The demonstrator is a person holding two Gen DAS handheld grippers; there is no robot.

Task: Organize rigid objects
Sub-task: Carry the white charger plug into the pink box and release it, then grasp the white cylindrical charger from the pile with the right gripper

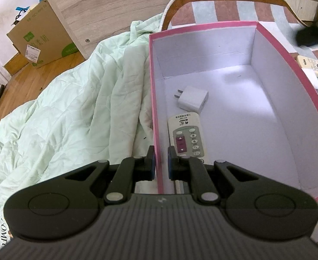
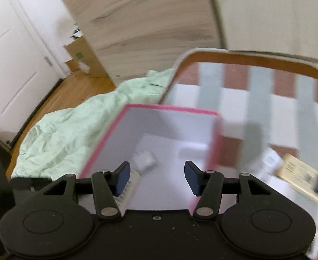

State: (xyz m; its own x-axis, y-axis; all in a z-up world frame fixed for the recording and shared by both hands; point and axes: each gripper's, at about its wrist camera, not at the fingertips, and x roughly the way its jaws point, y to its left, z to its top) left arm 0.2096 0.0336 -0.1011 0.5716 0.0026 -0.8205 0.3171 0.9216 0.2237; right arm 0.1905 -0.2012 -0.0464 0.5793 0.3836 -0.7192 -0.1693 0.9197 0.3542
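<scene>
A pink-rimmed white box (image 1: pixel 204 27) sits on a bed with a striped sheet (image 1: pixel 228 10), its left wall against a rumpled mint-green quilt (image 1: pixel 72 99). The left claw (image 1: pixel 160 162) straddles the box's left wall near the near corner, one finger outside and one inside, the narrow gap between them filled by the wall, gripping it. Inside, on the box floor along that wall, lie a white wall charger (image 1: pixel 192 97) with its prongs toward the wall and, nearer the claw, a white remote control (image 1: pixel 188 137) with a maroon button panel.

Outside the box to the right, on the sheet, rests a cream TCL remote (image 1: pixel 316 66), with a blurred dark object (image 1: pixel 312 33) beyond it. A cardboard carton (image 1: pixel 39 36) stands on the wooden floor (image 1: pixel 37 75) past the bed's left edge, beside a wood-grain cabinet (image 1: pixel 107 6).

The right claw (image 2: pixel 157 177) hovers over the box's near end with its fingers spread wide apart and nothing between them; that view is motion-blurred. A yellowish remote (image 2: pixel 304 178) lies on the sheet just right of the box. A white door (image 2: pixel 13 65) stands at far left.
</scene>
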